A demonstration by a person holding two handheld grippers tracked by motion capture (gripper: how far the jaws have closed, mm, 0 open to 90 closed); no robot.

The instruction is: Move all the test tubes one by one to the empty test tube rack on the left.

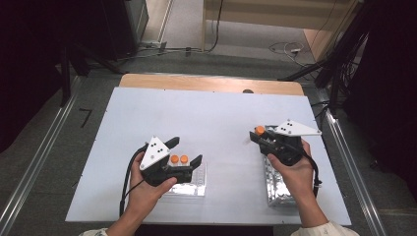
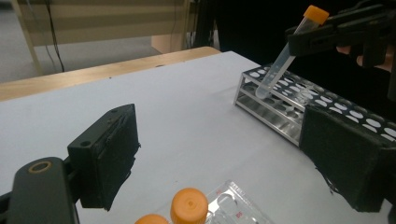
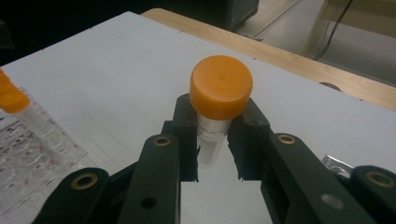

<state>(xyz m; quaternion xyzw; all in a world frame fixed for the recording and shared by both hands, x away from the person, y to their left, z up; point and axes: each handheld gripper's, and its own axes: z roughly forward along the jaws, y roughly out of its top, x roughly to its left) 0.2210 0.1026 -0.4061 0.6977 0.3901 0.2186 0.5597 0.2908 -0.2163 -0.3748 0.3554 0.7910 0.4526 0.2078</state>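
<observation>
Right gripper point(image 3: 215, 154) clamps an orange-capped tube point(image 3: 219, 107), hiding its lower part. Left gripper point(image 2: 219, 158) gapes open over two capped tubes point(image 2: 189, 205), cut off below.

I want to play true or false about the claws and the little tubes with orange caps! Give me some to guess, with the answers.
1. The right claw is squeezing an orange-capped tube. True.
2. The left claw is holding a tube too. False: its jaws stand wide open with nothing between them.
3. The metal rack sits under the held tube. True.
4. The held tube's cap is blue. False: it is orange.
5. Two more orange caps stand in the clear rack by the left claw. True.
</observation>
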